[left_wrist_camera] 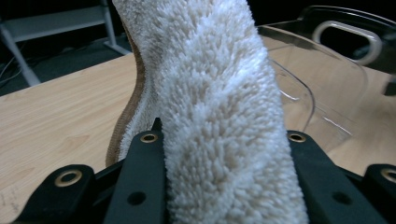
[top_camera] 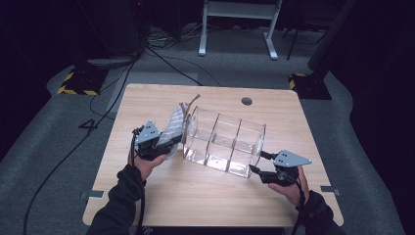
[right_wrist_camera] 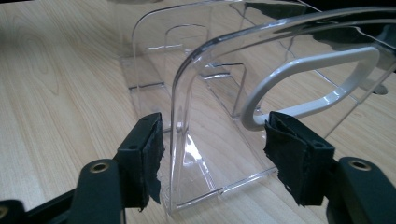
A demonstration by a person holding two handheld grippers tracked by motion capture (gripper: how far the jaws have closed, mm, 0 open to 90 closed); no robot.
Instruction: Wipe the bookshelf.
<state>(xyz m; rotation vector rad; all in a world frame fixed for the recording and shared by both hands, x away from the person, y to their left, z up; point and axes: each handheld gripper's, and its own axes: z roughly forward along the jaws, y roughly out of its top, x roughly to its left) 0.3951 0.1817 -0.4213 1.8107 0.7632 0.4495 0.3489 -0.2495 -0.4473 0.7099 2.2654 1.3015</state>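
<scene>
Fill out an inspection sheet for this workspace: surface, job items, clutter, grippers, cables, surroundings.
Surface: light wooden table with a round grommet hole near the far edge.
Job's things: clear plastic organizer with dividers and a white handle, standing mid-table; fluffy white slipper with a tan edge, held at the organizer's left end.
Clutter: nothing seen.
Grippers: left gripper shut on the slipper; right gripper open, its jaws either side of the organizer's end wall, not touching it.
Cables: one trails from each gripper down along the forearms; black cables lie on the floor beyond the table.
Surroundings: grey carpet, white frame legs, yellow-black striped bases, dark background.
</scene>
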